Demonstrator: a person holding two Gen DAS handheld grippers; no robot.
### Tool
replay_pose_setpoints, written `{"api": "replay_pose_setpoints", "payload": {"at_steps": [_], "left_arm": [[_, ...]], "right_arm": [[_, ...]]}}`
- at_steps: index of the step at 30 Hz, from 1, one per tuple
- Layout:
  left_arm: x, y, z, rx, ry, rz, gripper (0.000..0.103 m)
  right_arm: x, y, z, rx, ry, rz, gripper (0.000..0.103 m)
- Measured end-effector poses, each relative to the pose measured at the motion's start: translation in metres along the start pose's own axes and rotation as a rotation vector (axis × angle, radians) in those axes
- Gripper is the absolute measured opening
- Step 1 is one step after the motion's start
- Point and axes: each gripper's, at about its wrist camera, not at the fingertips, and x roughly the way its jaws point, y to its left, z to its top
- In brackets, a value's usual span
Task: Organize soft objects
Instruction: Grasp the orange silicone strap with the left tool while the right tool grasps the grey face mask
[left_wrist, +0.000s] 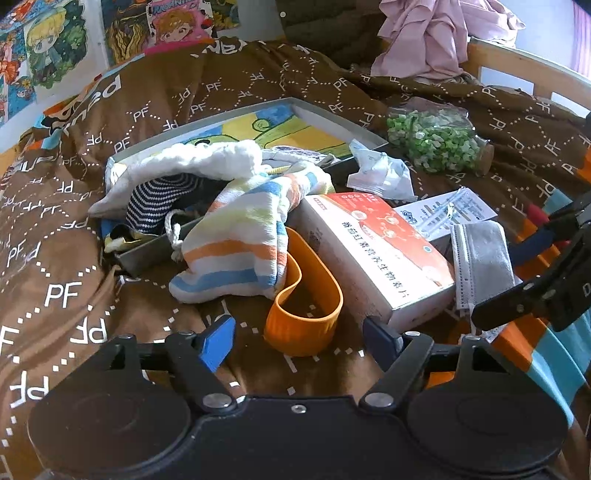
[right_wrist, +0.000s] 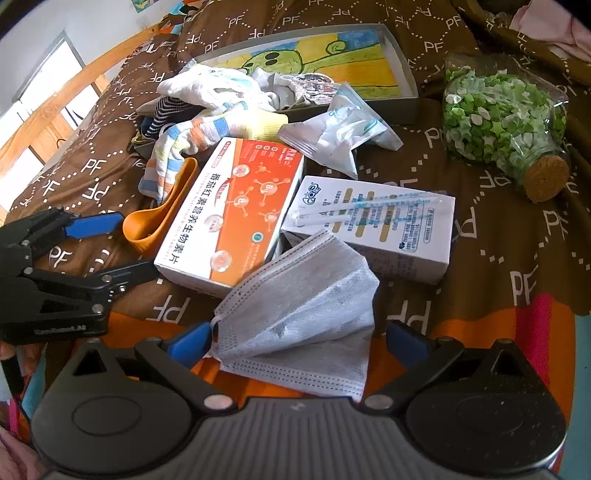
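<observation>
On a bed covered with a brown quilt (left_wrist: 155, 92), the left gripper (left_wrist: 299, 339) stands open just in front of an orange silicone band (left_wrist: 306, 314), its blue fingers either side of the band's near end and not pressing on it. The right gripper (right_wrist: 299, 341) is also spread wide, with a grey face mask (right_wrist: 306, 314) lying between its fingers; the mask's ear loop sits right at the left finger, but nothing is clamped. Behind the band, a striped towel (left_wrist: 240, 236) spills out of a shallow grey box (right_wrist: 402, 66), together with a white knitted cloth (left_wrist: 207, 158) and a dark striped sock (left_wrist: 159, 199). An orange and white carton (right_wrist: 240, 214) lies between the band and the mask, a white carton (right_wrist: 388, 229) just beside it, and a corked jar of green paper stars (right_wrist: 506, 122) lies well apart on its side.
</observation>
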Motion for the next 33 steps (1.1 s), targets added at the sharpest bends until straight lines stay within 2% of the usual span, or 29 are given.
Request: {"api": "replay_pose_setpoints", "payload": {"at_steps": [10,17,22,33], "left_arm": [[0.009,0.002,0.002,-0.06,-0.035,0.02,0.058],[0.011,-0.003,0.0,-0.034,-0.061,0.019,0.043],[0.011,-0.001,0.0,-0.054,-0.058,0.021,0.032],[0.005,-0.01,0.001,-0.082,-0.013,0.048,0.02]], "right_arm": [[0.005,-0.001,0.005,0.043,-0.013,0.022,0.09],[0.002,-0.005,0.006,0.084,-0.04,0.036,0.083],[0.003,-0.012,0.008,0.128,-0.033,0.059,0.08],[0.001,-0.008,0.008,0.103,-0.033,0.048,0.067]]}}
